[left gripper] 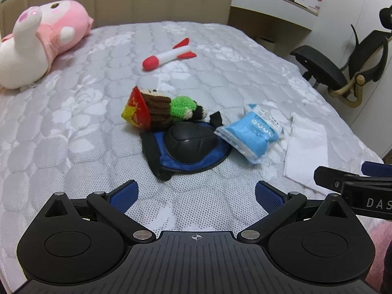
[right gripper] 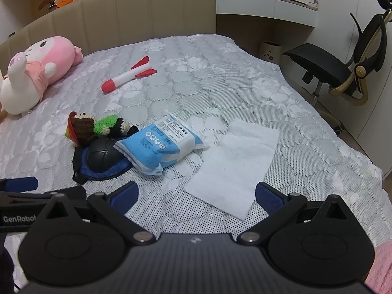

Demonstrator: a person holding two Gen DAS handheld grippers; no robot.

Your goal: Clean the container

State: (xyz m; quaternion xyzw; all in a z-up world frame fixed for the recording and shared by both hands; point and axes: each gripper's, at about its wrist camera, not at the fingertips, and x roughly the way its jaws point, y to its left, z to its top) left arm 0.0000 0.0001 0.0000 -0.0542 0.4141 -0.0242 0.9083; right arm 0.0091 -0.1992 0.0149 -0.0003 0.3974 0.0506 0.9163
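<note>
On the quilted mattress lie a blue pack of wet wipes and, to its right, a flat white cloth. My left gripper hangs open above the near part of the bed, short of a blue and black knee pad. My right gripper is open too, its fingers either side of the cloth's near corner and above it. Nothing is between either pair of fingers. No container shows in either view.
A crocheted doll leans against the knee pad. Farther back lie a red and white rocket toy and a pink plush. An office chair and a desk stand to the right of the bed.
</note>
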